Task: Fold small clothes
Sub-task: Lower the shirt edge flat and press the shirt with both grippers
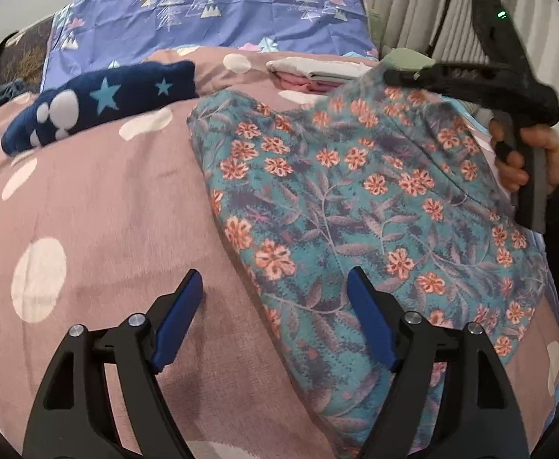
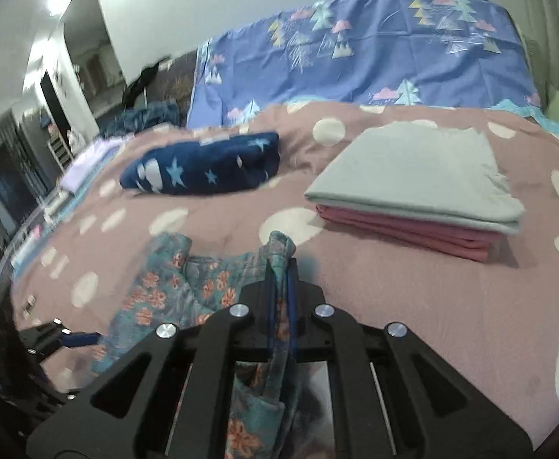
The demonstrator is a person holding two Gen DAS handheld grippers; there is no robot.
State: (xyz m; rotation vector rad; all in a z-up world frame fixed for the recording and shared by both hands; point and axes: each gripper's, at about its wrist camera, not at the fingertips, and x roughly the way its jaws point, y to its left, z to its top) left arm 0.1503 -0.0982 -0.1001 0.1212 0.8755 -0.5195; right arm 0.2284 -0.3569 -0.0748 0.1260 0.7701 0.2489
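- Here, the floral garment (image 1: 356,199) lies spread on the pink dotted bed cover (image 1: 107,210).
- The right gripper (image 2: 281,267) has its fingers pinching a garment edge.
- The left gripper (image 1: 275,306) hovers above the garment's near edge, fingers spread.
- Folded grey and pink clothes (image 2: 424,187) sit stacked beyond.

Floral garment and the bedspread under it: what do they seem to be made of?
Floral garment: looks like soft, matte knit cotton; it drapes limply, with a faint stitch texture. Polka-dot bedspread: seemingly brushed, plush fabric, matte with a slight nap. Neither is certain.
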